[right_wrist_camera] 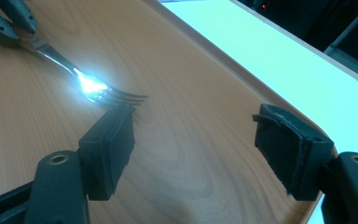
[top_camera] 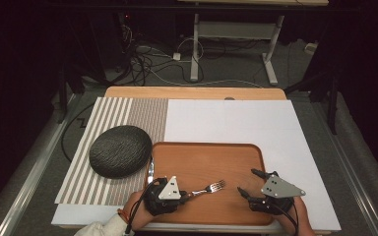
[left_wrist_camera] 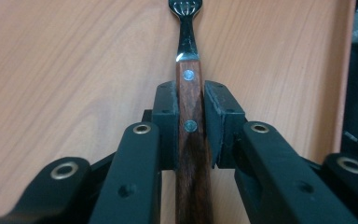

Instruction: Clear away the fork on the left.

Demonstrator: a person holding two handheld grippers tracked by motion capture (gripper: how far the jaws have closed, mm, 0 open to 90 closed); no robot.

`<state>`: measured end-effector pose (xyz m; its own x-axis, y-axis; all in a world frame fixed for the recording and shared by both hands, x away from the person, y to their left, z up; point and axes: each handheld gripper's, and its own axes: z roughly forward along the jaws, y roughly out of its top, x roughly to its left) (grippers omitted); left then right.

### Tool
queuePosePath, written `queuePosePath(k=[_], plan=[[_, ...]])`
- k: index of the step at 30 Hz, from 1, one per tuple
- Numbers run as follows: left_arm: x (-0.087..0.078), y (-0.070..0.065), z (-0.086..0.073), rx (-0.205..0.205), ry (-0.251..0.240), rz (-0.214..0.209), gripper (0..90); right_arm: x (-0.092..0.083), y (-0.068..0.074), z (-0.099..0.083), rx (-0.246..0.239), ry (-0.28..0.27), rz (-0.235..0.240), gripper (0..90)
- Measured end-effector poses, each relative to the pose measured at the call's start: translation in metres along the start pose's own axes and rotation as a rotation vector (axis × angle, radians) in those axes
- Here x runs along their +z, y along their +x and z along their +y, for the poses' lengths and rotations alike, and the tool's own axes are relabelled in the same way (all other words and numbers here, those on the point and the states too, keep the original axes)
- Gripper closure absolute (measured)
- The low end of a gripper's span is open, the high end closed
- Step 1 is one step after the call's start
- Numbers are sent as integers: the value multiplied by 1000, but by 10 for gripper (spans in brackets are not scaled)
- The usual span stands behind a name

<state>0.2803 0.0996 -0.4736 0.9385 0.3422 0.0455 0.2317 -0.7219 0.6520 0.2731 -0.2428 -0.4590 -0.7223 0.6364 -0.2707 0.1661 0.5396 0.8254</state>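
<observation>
Table (top_camera: 256,93) is wood, mostly covered by a white sheet (top_camera: 236,123); striped placemat (top_camera: 123,118) on the far-left half. Wooden tray (top_camera: 204,162) sits near-centre, rim raised all round. Dark round woven pad (top_camera: 120,150) lies on the placemat, just left of the tray.

Left gripper (top_camera: 186,195) is clamped on the fork (top_camera: 207,188): in the left gripper view the pads pinch the riveted wood handle (left_wrist_camera: 189,121) from both sides, tines pointing right across the tray. I read the fork as low over the tray's near-left part; contact I can't confirm.

Right gripper (top_camera: 248,184) hangs over the tray's near-right, jaws spread wide, nothing between them.

Risks, as I judge them:
- Tines (right_wrist_camera: 121,99) are just beside my right gripper's nearer pad (right_wrist_camera: 109,149). Any closing drift and metal hits pad, fork twists in the grip.
- Grip is high on the handle near the neck; a knock could pivot it.
- Letting go with the fork tilted means it could skate on smooth wood toward the rim.
</observation>
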Motion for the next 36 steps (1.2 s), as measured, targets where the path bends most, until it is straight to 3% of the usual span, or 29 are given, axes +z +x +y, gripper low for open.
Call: queuePosePath(k=[4, 7, 10, 12, 16, 20, 24, 30, 33, 36], plan=[[-4, 0, 0, 8, -14, -8, 706, 0, -1, 0, 0, -2, -2, 289], [-12, 3, 3, 15, -67, -20, 704, -1, 0, 0, 0, -4, -4, 289], [-18, 5, 10, 61, -98, -18, 837, 0, -1, 0, -1, -6, -6, 290], [-19, 7, 18, 104, -105, -27, 868, 0, -1, 0, 0, -4, -8, 290], [-12, 4, 30, 199, -93, -30, 869, 1, -1, 0, 4, -2, -9, 289], [2, 3, 39, 224, -79, -39, 869, 2, -1, 0, 10, 2, -9, 289], [16, 3, 45, 244, -58, -84, 869, 1, -1, -1, 17, 7, -15, 290], [35, -1, 54, 314, 3, -117, 870, 2, -1, -2, 18, 12, -13, 289], [45, -3, 58, 353, 46, -93, 869, 3, -1, -2, 16, 13, -9, 289], [48, -1, 61, 351, 46, -84, 869, 3, 0, -2, 15, 13, -8, 289]])
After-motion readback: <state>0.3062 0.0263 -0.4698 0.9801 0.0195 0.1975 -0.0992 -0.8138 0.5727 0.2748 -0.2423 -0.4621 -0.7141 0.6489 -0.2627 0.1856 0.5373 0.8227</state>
